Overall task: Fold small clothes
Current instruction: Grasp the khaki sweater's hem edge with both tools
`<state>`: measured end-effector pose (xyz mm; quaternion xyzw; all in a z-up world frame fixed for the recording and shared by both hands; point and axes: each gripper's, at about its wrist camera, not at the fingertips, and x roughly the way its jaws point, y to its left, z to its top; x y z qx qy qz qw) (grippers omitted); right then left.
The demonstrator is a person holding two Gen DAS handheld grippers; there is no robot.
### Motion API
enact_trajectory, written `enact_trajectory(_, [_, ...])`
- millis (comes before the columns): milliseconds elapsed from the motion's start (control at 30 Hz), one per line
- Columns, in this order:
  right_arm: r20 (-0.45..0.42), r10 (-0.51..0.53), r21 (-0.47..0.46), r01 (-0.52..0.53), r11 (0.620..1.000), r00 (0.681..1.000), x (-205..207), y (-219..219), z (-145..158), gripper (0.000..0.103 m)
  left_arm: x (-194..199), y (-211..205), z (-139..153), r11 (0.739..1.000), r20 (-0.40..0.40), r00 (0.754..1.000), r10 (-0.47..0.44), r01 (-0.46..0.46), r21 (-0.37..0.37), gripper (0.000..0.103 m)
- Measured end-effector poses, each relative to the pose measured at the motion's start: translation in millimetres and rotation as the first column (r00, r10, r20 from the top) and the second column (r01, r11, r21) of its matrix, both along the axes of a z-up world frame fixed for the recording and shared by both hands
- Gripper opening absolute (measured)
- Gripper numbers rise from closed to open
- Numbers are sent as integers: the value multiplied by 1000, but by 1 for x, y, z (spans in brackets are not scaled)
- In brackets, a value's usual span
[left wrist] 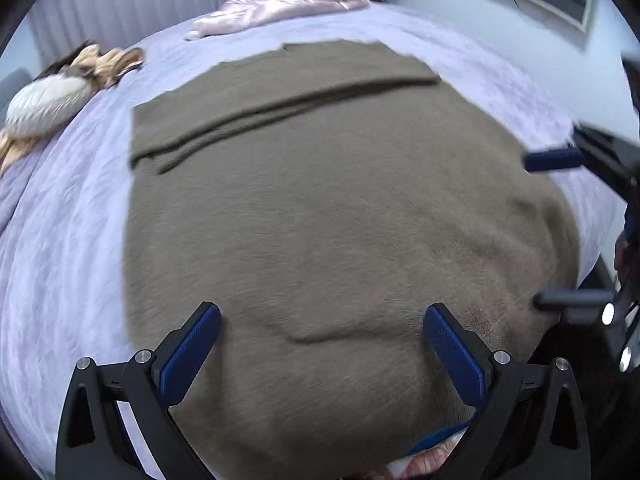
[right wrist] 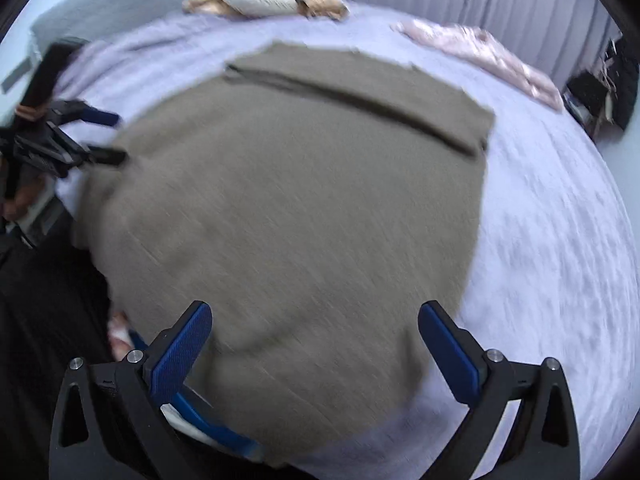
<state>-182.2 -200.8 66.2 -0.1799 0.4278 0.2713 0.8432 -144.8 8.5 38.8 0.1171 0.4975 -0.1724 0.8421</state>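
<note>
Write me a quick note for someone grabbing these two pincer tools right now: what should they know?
Left gripper: open, empty, above the near edge of the fuzzy olive-brown knit garment.
Right gripper: open, empty, over the same edge.
The garment lies flat on the lavender bedspread, its far part already folded over.
Left to do: finish folding it. A pink satin garment waits at the far side.

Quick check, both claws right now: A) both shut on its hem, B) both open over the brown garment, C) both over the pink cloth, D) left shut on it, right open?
B: the left claw and right claw both show blue fingers spread wide with the brown garment lying flat between them, nothing pinched.
</note>
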Motion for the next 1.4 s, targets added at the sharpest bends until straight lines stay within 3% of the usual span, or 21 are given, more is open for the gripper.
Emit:
enact_trajectory(67, [9, 87, -8, -87, 996, 996, 3, 31, -2, 103, -2, -6, -18, 998, -30, 1000, 2, 0, 66, 102])
enact_trajectory(200, [-33, 166, -126, -169, 977, 986, 12, 67, -35, 103, -19, 21, -21, 1000, -31, 999, 19, -18, 25, 102])
enact_trajectory(267, [-60, 168, -158, -175, 972, 984, 12, 61, -51, 103, -30, 35, -24, 999, -35, 999, 31, -30, 30, 102])
enact_trajectory(333, [-50, 169, -113, -174, 978, 984, 5, 41, -50, 103, -39, 39, -26, 999, -35, 999, 35, -34, 40, 102])
enact_trajectory(433, [-40, 161, -141, -165, 976, 986, -11, 17, -53, 103, -51, 44, -22, 998, -27, 999, 36, -34, 43, 102])
enact_trajectory(500, [-26, 161, -180, -163, 970, 987, -23, 4, -55, 103, -59, 54, -10, 999, -4, 999, 50, -50, 10, 102])
enact_trajectory(567, [-19, 154, -240, -154, 959, 988, -35, -6, -58, 103, -68, 73, 1, 991, 6, 993, 122, -121, -58, 102])
enact_trajectory(633, [-11, 135, -271, -133, 953, 991, -46, -12, -52, 103, -66, 97, -1, 961, -49, 973, 224, -229, -154, 102])
enact_trajectory(733, [-11, 51, -136, -52, 989, 999, -53, -29, -30, 103, -59, 125, -20, 871, -215, 917, 335, -388, -302, 102])
enact_trajectory(767, [-11, 5, -82, -6, 997, 1000, -50, -37, -24, 103, -58, 126, -24, 848, -247, 906, 343, -412, -334, 102])
enact_trajectory(800, [-13, -49, -33, 48, 998, 999, -47, -45, -20, 103, -57, 122, -26, 841, -252, 904, 346, -418, -343, 102])
enact_trajectory(867, [-38, -144, 40, 145, 989, 989, -35, -61, -20, 103, -56, 106, -28, 856, -244, 905, 348, -412, -311, 102])
enact_trajectory(967, [-148, -232, 128, 252, 959, 961, -18, -79, -35, 103, -55, 90, -29, 863, -244, 903, 353, -415, -288, 102])
enact_trajectory(1133, [-202, -218, 290, 271, 918, 955, -16, -90, -42, 103, -52, 68, -28, 877, -212, 917, 337, -388, -283, 102])
enact_trajectory(1267, [-232, -167, 375, 246, 894, 958, -12, -90, -48, 102, -45, 70, -31, 854, -200, 900, 388, -433, -288, 102])
enact_trajectory(1400, [-241, -156, 399, 244, 884, 958, -12, -78, -51, 96, -48, 80, -36, 851, -193, 909, 369, -414, -322, 102])
